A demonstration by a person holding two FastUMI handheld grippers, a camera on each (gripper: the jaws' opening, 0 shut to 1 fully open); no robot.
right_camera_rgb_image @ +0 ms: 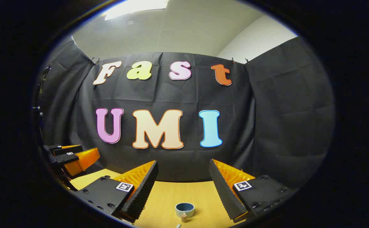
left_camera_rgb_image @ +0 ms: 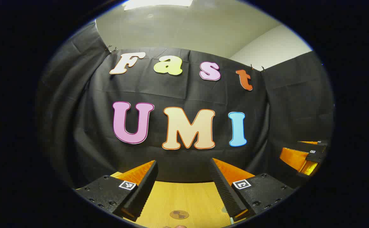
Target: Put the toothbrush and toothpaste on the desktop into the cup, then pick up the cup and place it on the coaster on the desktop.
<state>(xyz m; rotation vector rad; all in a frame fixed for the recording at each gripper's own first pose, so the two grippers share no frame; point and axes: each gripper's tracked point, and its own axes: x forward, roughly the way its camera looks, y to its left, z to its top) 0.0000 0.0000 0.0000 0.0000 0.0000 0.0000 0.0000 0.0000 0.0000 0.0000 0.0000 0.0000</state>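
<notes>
Both grippers hang high over the pale wooden counter [right_camera_rgb_image: 168,193], pointed more at the booth's wall than at the work. The left gripper [left_camera_rgb_image: 184,190] has its fingers spread wide with nothing between them, and so does the right gripper [right_camera_rgb_image: 182,190]. Low in the right gripper view, a small round blue-grey cup with a pale rim [right_camera_rgb_image: 184,208] stands upright on the counter, a little brownish object [right_camera_rgb_image: 184,218] touching or just in front of it, and a pale sliver [right_camera_rgb_image: 178,225] at the very edge that I cannot identify. In the left gripper view a flat brown disc [left_camera_rgb_image: 179,214], probably the coaster, lies on the wood between the fingers. I cannot pick out the toothbrush or toothpaste with any confidence, and that is the main risk: a descent from this height starts almost blind, so a gripper could come down beside the wrong item or knock the cup over. The cup looks light and shallow, so a long brush dropped in at a slant might tip it. The two grippers also sit near each other and could clash if both reach inward together.
</notes>
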